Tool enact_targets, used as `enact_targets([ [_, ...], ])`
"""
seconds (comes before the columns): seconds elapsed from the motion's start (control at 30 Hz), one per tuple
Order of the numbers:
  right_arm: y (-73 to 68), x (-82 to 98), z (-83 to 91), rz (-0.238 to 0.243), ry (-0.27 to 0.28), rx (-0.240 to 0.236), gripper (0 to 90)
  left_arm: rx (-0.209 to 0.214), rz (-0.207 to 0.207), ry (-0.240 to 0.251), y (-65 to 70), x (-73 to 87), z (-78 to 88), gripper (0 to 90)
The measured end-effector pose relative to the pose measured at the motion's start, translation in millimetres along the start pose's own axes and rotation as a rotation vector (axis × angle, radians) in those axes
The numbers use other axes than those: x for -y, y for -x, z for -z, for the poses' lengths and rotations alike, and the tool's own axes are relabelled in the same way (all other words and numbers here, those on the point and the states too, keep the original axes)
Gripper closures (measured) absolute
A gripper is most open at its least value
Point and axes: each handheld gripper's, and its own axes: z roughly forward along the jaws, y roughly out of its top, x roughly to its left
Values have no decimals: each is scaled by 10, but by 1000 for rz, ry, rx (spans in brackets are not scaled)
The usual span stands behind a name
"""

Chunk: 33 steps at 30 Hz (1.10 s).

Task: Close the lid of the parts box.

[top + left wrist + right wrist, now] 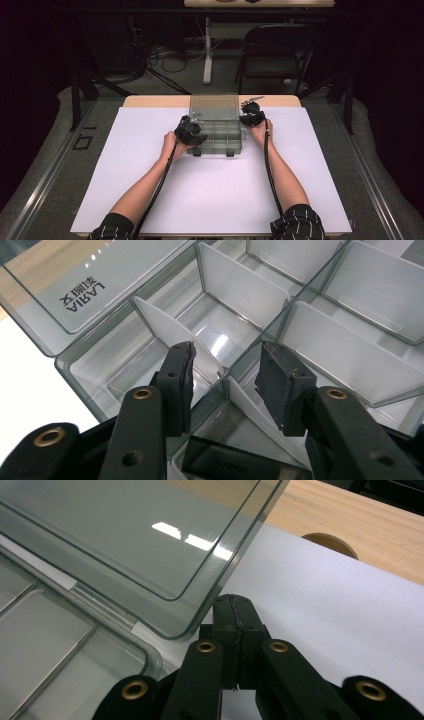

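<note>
Clear organizer box (215, 131) mid counter (150, 200), lid up. L tool (227, 372) spread astride a white divider (175, 337), not pinching yet. R tool (234, 611) pressed together, empty, by lid (125, 535) corner. Next: close L on divider, lift straight up

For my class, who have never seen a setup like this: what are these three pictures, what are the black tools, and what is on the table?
A person sits at a table covered by a white sheet, holding a black two-fingered tool in each hand. One picture looks down from above; the other two come from cameras riding on each tool. A clear compartment box lies open, its lid raised. The left gripper hovers open over white dividers, gripping nothing. The right gripper is shut beside the lid's corner; whether it touches is unclear.
</note>
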Motion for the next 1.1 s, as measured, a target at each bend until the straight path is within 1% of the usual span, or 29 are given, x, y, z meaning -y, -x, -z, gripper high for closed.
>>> enact_targets([
  [0.27,3,-4,-4,1,12,5,900,2,-5,0,-2,2,0,578],
  [0.3,5,-3,-5,1,22,4,900,2,-6,-1,-3,1,0,578],
  [0.47,5,-10,13,-2,35,7,900,-1,-9,-1,-2,-1,-1,578],
  [0.6,2,-20,30,-6,56,14,900,-1,-9,-2,-1,-1,-1,578],
  [0.8,-11,-42,64,5,86,31,900,-1,-7,-3,0,-2,-1,578],
  [1.1,-25,-60,101,5,116,45,900,-3,-2,-3,4,-3,-2,577],
])
